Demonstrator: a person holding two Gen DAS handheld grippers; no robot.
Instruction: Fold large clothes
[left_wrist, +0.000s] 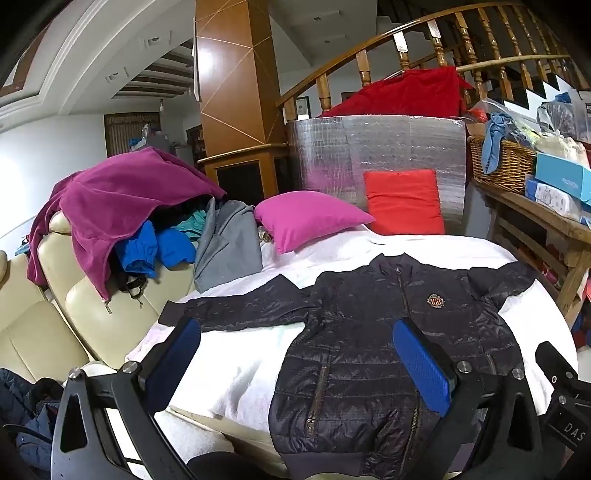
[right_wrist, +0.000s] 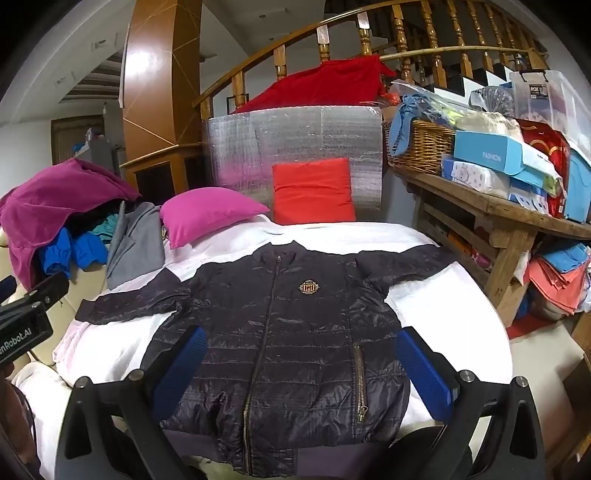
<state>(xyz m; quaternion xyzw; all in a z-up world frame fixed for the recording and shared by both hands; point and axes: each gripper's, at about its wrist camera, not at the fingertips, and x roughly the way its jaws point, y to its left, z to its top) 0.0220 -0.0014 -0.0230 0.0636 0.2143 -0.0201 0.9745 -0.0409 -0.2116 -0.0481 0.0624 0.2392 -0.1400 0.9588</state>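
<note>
Right wrist: right gripper (right_wrist: 303, 354) above jacket (right_wrist: 280, 332), fingers (right_wrist: 424, 365) spread.

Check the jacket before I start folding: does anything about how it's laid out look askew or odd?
Mostly fine: the dark jacket lies flat, front up, zipped, on the white cover. One oddity: its left-hand sleeve reaches the cover's edge by the cream sofa. Both claws hover open.

One dark jacket (right_wrist: 273, 332), two cushions, pink (right_wrist: 207, 214) and red (right_wrist: 314, 192), one wicker basket (right_wrist: 421, 147).
</note>
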